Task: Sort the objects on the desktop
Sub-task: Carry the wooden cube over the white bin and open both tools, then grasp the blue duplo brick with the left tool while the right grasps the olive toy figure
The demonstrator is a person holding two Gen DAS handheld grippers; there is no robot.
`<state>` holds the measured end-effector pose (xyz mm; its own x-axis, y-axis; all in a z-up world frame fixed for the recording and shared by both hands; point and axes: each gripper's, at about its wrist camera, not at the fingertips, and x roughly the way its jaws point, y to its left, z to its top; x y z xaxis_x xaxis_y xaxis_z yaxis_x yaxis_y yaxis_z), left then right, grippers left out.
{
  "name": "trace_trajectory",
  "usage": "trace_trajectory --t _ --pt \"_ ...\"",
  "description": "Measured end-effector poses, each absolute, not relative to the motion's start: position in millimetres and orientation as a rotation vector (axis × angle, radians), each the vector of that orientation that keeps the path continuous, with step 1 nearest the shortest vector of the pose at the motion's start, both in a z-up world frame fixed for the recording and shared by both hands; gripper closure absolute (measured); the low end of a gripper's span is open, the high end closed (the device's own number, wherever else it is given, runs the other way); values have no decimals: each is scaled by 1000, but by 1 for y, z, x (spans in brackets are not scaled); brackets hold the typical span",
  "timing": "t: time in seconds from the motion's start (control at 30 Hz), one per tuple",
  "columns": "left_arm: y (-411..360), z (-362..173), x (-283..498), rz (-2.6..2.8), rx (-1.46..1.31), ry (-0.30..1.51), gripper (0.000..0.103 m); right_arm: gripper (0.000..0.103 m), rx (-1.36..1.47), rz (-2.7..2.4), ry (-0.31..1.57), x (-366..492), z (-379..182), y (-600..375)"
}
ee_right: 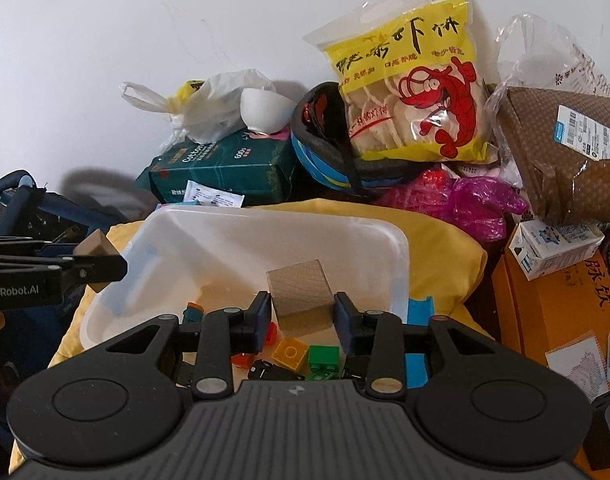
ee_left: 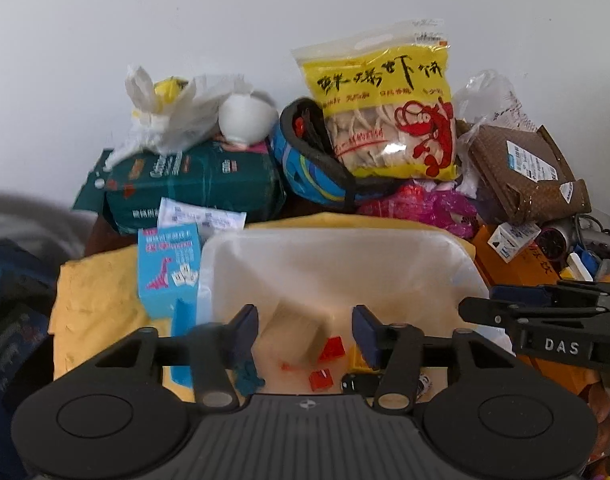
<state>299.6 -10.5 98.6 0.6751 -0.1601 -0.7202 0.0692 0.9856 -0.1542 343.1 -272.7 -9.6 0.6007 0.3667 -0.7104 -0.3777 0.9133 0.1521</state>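
Observation:
A white plastic bin (ee_right: 385,248) sits on a yellow cloth (ee_right: 441,240) and holds small coloured bricks (ee_right: 291,354). My right gripper (ee_right: 303,312) is shut on a wooden cube (ee_right: 301,292) over the bin. My left gripper (ee_left: 305,328) is open over the bin (ee_left: 345,256); a blurred wooden block (ee_left: 293,332) lies between and below its fingers. In the right wrist view the left gripper (ee_right: 99,260) shows at the left edge with a wooden block (ee_right: 97,246) at its tips. The right gripper (ee_left: 477,308) shows at the right edge of the left wrist view.
Against the white wall stand a yellow shrimp-cracker bag (ee_right: 417,80), a blue helmet (ee_right: 325,152), a green cotton pack (ee_right: 225,168), a white plastic bag (ee_right: 209,108) and a brown parcel (ee_right: 565,152). A blue dinosaur box (ee_left: 169,264) stands left; an orange box (ee_right: 557,312) right.

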Motion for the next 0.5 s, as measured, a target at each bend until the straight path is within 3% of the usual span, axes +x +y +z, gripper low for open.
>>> trace_trajectory --t 0.07,0.3,0.5 --pt "-8 96 295 -125 -103 813 47 51 -15 432 822 342 -11 -273" --pt "14 80 239 -102 -54 730 47 51 -31 466 755 306 -13 -282" --pt "36 14 171 -60 -70 799 46 52 -62 522 692 218 -48 -287"
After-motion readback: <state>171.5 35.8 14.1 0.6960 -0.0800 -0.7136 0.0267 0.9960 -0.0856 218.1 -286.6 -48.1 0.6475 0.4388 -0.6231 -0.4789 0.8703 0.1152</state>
